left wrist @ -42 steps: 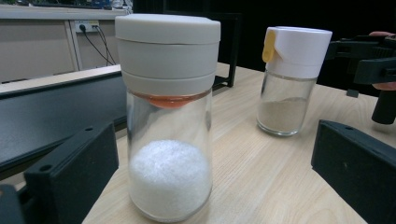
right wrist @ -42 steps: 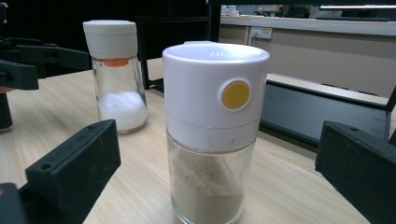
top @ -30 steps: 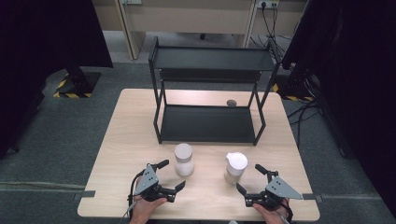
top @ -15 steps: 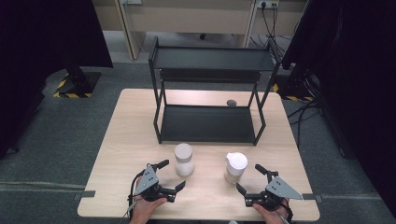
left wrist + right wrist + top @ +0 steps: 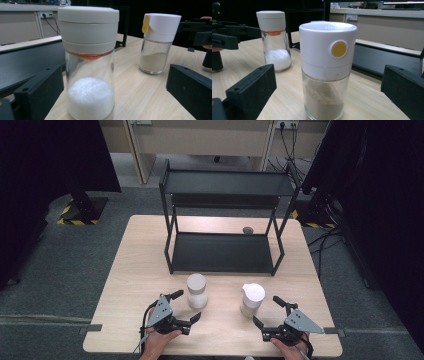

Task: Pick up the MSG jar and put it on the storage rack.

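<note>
salt jar [image 5: 90,75]: clear glass, matt plastic lid | table [image 5: 135,285]: pale wood-grain

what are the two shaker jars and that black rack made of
Salt jar with grey cap: clear glass body by its see-through shine; matte cap, probably plastic. Powder jar with white cap and yellow button: likewise glass, with a smooth, probably plastic cap. Black two-shelf rack: thin frame, flat shelves, matte finish; likely painted metal.

Left tongs [image 5: 186,306], right tongs [image 5: 266,311]: jaws wide apart.
</note>
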Motion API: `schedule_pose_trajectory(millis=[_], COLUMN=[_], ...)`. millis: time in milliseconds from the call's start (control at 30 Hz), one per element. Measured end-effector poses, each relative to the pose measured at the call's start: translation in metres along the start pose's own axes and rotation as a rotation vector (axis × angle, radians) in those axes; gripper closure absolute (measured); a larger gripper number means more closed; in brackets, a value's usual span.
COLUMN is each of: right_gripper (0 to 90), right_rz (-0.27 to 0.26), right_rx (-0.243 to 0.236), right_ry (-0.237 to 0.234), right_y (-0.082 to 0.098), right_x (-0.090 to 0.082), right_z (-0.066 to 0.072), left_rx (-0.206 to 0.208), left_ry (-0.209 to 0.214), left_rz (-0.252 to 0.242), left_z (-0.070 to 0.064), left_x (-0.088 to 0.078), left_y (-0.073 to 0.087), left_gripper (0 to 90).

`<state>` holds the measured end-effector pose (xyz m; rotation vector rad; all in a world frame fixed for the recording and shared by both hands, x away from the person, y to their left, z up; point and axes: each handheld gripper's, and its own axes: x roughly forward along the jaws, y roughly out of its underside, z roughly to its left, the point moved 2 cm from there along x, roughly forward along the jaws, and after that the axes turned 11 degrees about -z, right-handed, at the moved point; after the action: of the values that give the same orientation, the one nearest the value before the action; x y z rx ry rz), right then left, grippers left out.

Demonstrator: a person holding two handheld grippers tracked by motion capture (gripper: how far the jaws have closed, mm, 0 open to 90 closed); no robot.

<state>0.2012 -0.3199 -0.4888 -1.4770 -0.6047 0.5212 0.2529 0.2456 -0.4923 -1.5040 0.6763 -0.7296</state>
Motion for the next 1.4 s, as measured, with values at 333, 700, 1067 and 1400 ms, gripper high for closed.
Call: schedule_pose_trajectory(millis=[333, 700, 1067, 1400], right_gripper=[0.4, 0.5, 0.5, 0.5], right_rz=[-0.006, -0.007, -0.008, -0.008], right_rx=[0.003, 0.005, 0.004, 0.005], right_ry=[0.004, 0.0, -0.004, -0.006], right_y=[0.001, 0.001, 0.001, 0.002], right_x=[-0.001, 0.0, 0.0, 0.0], right_z=[0.0, 0.0, -0.001, -0.001], left_rx=[-0.002, -0.009, 0.0, 0.023], left_ry=[-0.003, -0.002, -0.016, -0.013], left_rz=[0.003, 0.011, 0.031, 0.039], left_z=[0.003, 0.007, 0.013, 0.014], left_x=[0.006, 0.02, 0.032, 0.041], left_y=[-0.004, -0.007, -0.011, -0.013], left_gripper=[0.7, 0.9, 4.0, 18.5])
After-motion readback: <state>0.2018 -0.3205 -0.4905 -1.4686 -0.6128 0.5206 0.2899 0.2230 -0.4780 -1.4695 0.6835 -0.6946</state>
